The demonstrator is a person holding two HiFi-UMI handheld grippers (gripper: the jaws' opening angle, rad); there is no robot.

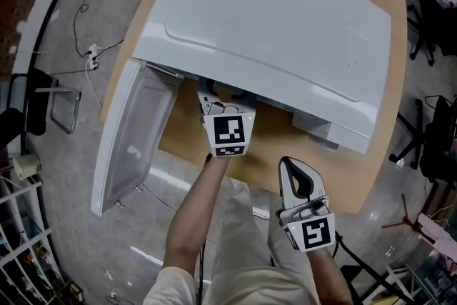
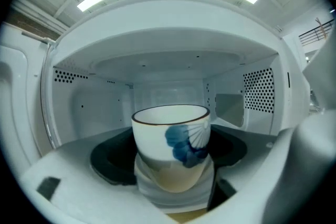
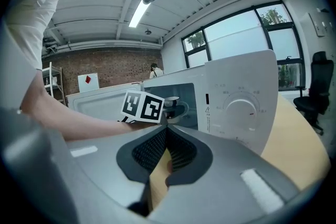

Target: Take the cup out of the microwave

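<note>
A white cup (image 2: 170, 147) with a brown rim and a blue pattern stands over the dark turntable (image 2: 107, 162) inside the white microwave (image 1: 271, 25). My left gripper (image 2: 176, 189) reaches into the cavity, and its two white fingers (image 2: 79, 186) close against the cup's lower sides. From above, only the left gripper's marker cube (image 1: 230, 133) shows, just outside the opening. The right gripper view shows the cup (image 3: 169, 104) small, behind that cube. My right gripper (image 1: 296, 169) hangs shut and holds nothing at the table's front edge.
The microwave door (image 1: 136, 136) stands swung open to the left, past the wooden table (image 1: 275, 132). The control panel with its dial (image 3: 239, 110) lies right of the opening. Cables (image 1: 89, 46), a chair (image 1: 39, 103) and a shelf (image 1: 21, 253) surround the table.
</note>
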